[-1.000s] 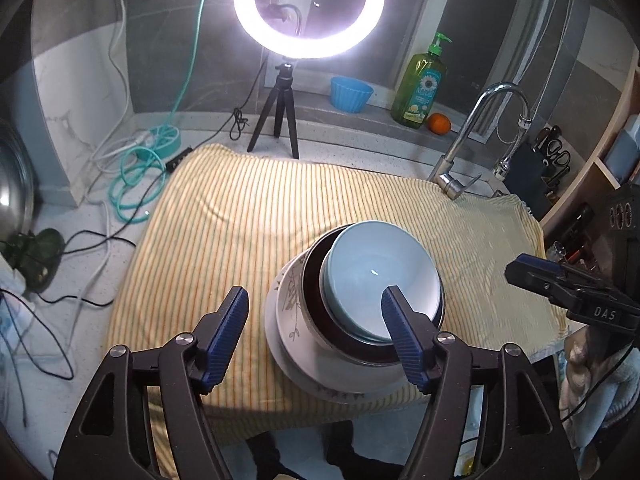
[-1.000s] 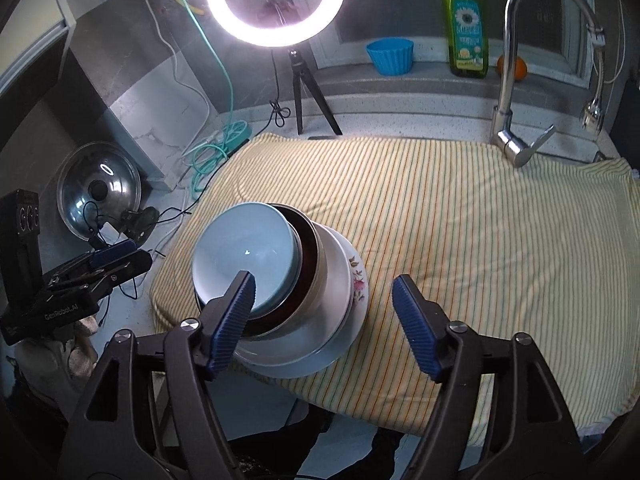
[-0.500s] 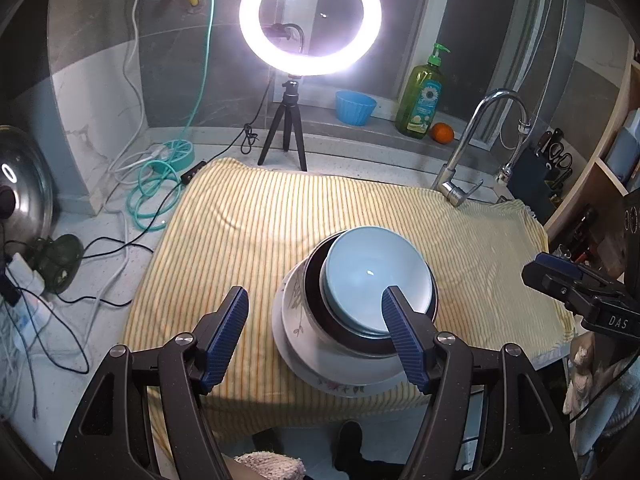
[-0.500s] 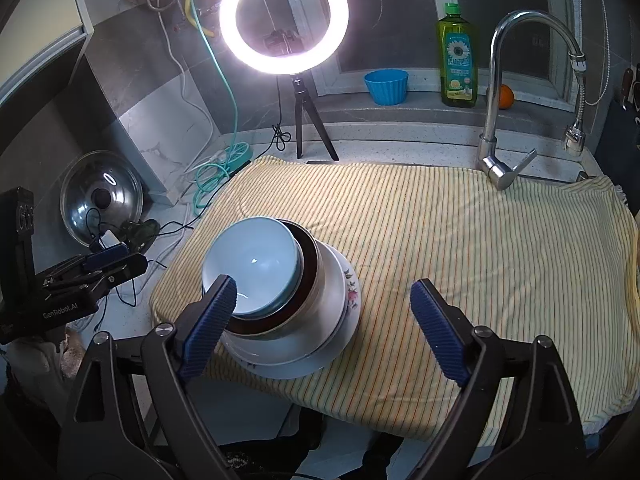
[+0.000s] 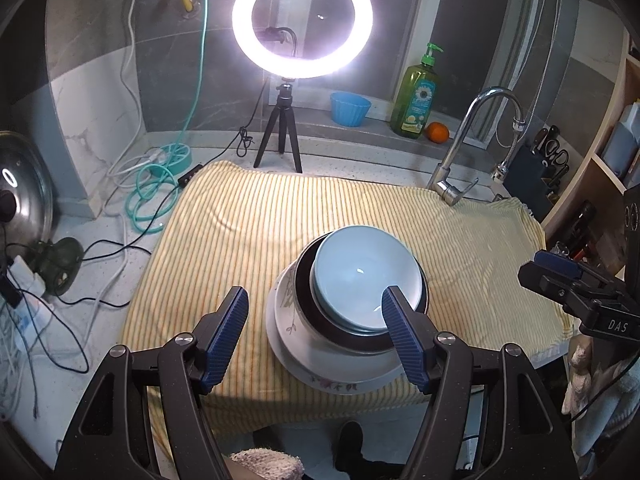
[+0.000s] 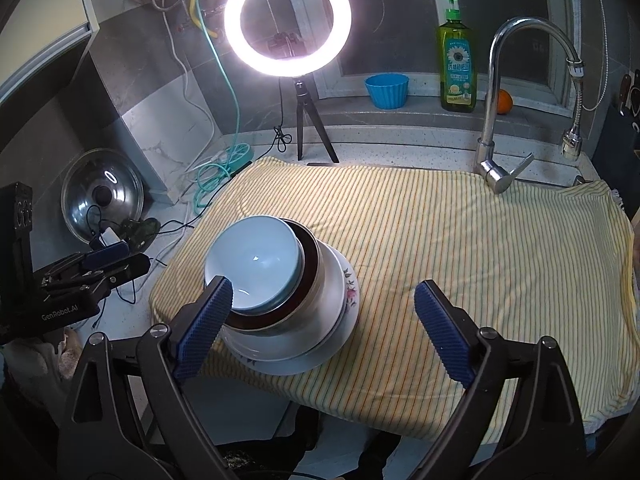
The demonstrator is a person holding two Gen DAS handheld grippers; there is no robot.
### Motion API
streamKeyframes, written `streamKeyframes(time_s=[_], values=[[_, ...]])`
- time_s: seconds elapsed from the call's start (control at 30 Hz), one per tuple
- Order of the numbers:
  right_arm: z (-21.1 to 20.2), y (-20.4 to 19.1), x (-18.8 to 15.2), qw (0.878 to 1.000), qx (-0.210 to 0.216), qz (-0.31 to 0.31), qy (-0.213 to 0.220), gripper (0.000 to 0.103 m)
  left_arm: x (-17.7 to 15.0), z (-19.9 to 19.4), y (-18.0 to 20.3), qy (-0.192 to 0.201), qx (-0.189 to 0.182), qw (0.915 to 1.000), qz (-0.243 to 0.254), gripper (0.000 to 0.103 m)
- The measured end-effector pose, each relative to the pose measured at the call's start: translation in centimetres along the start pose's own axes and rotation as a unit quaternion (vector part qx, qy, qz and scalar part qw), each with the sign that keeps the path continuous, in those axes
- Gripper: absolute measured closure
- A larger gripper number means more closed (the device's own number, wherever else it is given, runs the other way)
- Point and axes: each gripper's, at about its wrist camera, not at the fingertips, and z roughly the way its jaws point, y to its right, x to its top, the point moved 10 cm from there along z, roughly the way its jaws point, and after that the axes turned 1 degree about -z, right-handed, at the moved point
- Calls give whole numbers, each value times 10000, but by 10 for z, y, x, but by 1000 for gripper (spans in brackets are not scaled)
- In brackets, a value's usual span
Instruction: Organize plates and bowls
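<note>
A yellow striped cloth (image 6: 460,240) covers the counter, and near its front left corner sits one stack, mouths facing up: a flowered plate (image 6: 348,308) at the bottom, a white bowl (image 6: 320,320) on it, then a dark-rimmed bowl (image 6: 310,256), then a light blue bowl (image 6: 256,256) on top, leaning slightly leftward off centre. Both tools hover short of the stack, holding nothing: the left gripper (image 5: 314,336) and right gripper (image 6: 324,328) each have their blue fingers spread wide.

Home kitchen; sink faucet (image 6: 504,92), dish soap bottle (image 6: 458,64), pot lid (image 6: 102,196), stone counter (image 6: 400,152)
</note>
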Motion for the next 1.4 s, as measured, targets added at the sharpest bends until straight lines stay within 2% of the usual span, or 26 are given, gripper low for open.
streamKeyframes(time_s=[1.4], values=[[4, -1, 5, 10000, 3, -12, -25, 9, 4, 3, -7, 66, 77, 9999, -15, 34]])
